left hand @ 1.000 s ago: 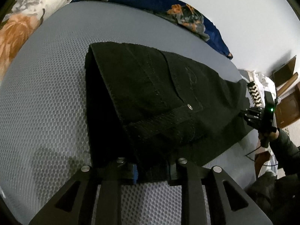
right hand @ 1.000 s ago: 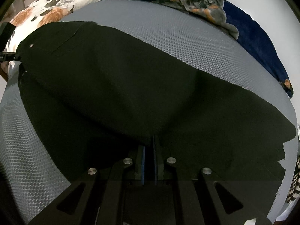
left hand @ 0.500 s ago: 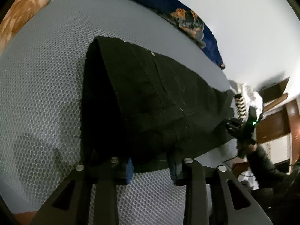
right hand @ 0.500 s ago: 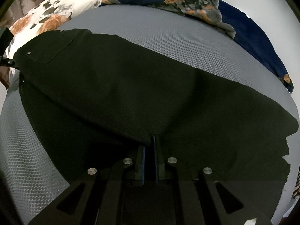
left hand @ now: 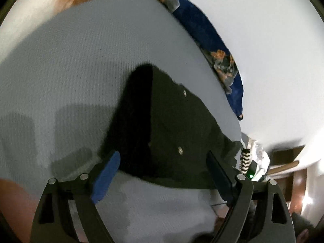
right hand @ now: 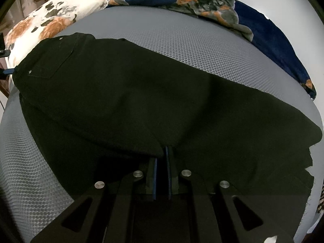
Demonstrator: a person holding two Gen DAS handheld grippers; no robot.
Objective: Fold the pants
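Black pants (right hand: 141, 93) lie lengthwise on the grey mesh bed (right hand: 182, 40), one leg folded over the other. In the left wrist view the waist end (left hand: 172, 133) with two metal rivets lies flat. My left gripper (left hand: 164, 174) is open, its blue-padded fingers (left hand: 105, 176) spread wide just above the waistband edge, holding nothing. My right gripper (right hand: 162, 158) is shut on a fold of the pants leg near the hem and holds it slightly raised.
A floral pillow (right hand: 44, 22) and a navy floral blanket (right hand: 253, 20) lie along the bed's far side by the white wall. Wooden furniture (left hand: 287, 166) stands past the bed's right end. The bed edge (left hand: 162, 212) lies right below the left gripper.
My left gripper opened, let go of the waistband and drew back and up; the waist end now lies flat. The right gripper stays shut on the leg, which has settled lower.
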